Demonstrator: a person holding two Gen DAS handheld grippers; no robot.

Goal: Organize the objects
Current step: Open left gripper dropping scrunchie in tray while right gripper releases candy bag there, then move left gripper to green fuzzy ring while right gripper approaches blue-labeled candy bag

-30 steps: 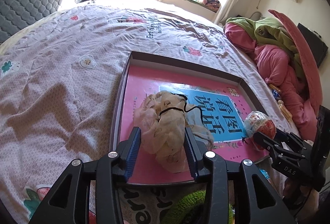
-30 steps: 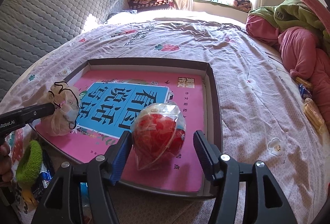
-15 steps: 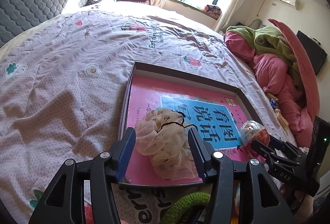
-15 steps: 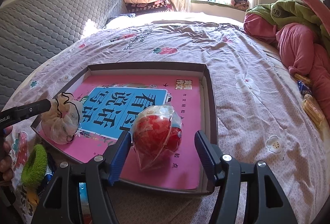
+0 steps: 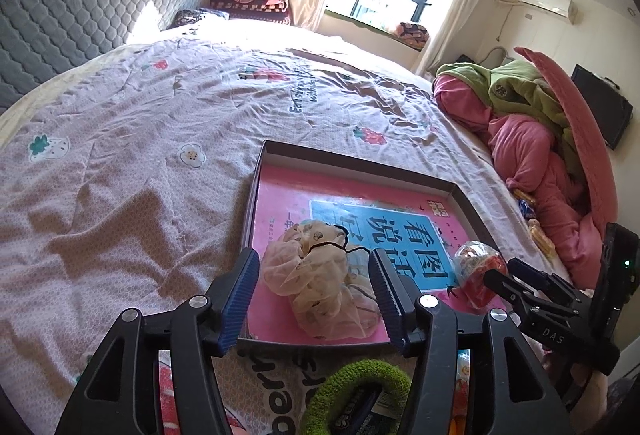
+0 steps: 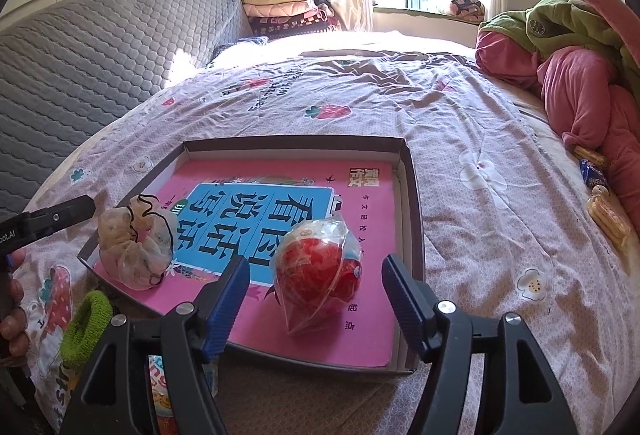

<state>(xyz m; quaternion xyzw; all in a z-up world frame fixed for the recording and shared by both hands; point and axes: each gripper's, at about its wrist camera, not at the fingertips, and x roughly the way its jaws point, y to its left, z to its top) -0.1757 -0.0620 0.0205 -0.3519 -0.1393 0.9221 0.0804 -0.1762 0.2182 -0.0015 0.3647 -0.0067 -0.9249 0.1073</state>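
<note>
A shallow dark-rimmed box (image 6: pixel 414 203) lies on the bed (image 6: pixel 460 123), with a pink book (image 6: pixel 372 307) with a blue title panel flat inside it. On the book's near right part rests a red ball in a clear plastic bag (image 6: pixel 316 275); on its near left corner sits a beige mesh pouch with a black drawstring (image 5: pixel 320 287).

The right gripper (image 6: pixel 316 295) frames the bagged ball; its blue-padded fingers (image 6: pixel 226 301) have just been opening and stand clear of the bag on both sides, the ball between them but not pressed. The left gripper (image 5: pixel 316 299) likewise brackets the mesh pouch; its fingers (image 5: pixel 240 299) have just been spreading, and gaps show between the pads and the pouch.

Just outside the box's near edge, a green fuzzy hair tie (image 5: pixel 356 391) lies on a printed packet. A pile of pink and green bedding (image 6: pixel 572 75) sits along the bed's right side, with small snack packets (image 6: pixel 604 211) beside it, and a grey quilted headboard (image 6: pixel 100 47) stands to the left.
</note>
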